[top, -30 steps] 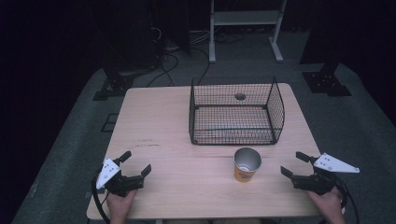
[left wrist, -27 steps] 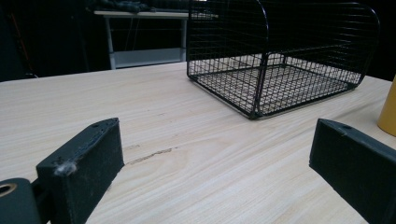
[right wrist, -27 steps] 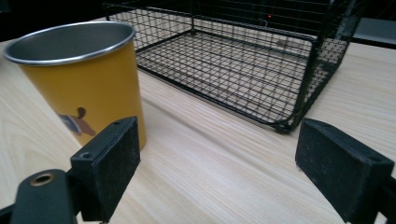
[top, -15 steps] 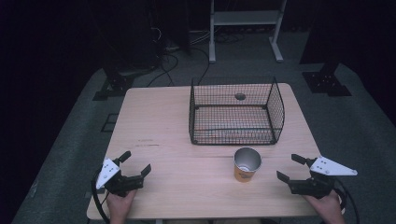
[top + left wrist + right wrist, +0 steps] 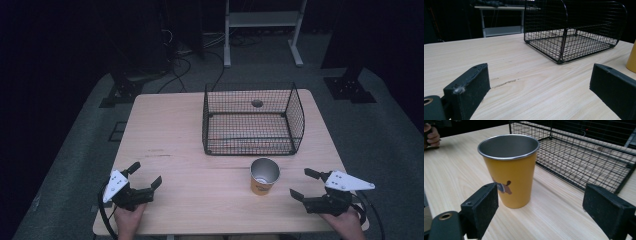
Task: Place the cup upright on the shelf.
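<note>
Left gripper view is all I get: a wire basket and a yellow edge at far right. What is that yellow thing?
Observer: A yellow cup with a metal rim, standing upright on the table, just in front of the wire basket.
Operator: Anything inside it?
Observer: The right gripper view looks into its mouth; the part of the steel inside that shows is bare.
Operator: Where is the right gripper?
Observer: The right gripper sits to the cup's right in the high view, jaws open and pointed at it, not touching.
Operator: And the basket?
Observer: Nothing shows in it from above; a round hole in the tabletop shows through the mesh.
</note>
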{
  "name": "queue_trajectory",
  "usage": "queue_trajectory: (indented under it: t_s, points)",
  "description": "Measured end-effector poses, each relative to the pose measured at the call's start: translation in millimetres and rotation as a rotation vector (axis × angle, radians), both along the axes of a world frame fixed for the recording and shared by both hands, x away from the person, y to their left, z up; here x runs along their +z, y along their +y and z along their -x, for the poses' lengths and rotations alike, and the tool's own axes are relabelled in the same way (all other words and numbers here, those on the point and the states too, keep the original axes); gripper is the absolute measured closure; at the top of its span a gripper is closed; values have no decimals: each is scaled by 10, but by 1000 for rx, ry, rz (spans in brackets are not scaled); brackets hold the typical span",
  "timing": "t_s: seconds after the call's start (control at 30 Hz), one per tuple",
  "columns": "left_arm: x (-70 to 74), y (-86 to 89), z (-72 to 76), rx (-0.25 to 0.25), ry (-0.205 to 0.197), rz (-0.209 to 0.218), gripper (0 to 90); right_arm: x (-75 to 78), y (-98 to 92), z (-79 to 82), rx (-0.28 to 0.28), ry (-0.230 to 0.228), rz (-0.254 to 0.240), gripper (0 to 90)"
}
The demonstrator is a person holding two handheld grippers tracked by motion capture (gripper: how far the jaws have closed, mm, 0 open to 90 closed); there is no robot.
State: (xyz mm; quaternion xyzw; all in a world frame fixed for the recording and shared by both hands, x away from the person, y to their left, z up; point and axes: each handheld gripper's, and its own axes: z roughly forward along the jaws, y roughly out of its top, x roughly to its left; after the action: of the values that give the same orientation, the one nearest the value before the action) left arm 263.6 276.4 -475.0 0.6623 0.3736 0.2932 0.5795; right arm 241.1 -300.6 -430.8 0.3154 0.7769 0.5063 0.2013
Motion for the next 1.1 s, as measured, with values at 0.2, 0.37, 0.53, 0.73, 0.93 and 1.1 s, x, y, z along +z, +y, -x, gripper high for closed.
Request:
queue_trajectory:
  t_s: [0.2,0.37,0.53,0.73,0.93,1.1]
  points:
    - [0,0,1,0,0,0,22,15,85,27,27,0,10,121]
    - [1,-2,2,0,0,-1,23,20,127,40,39,1,7,105]
    - [1,-2,1,0,-1,-1,23,24,210,42,58,4,16,93]
    - [1,0,1,-1,-1,-1,22,19,283,25,66,11,20,85]
    - [1,0,2,-1,-1,-1,22,13,388,-41,74,18,16,21]
    - [1,-1,1,-2,-2,-2,23,-7,460,-90,86,32,22,21]
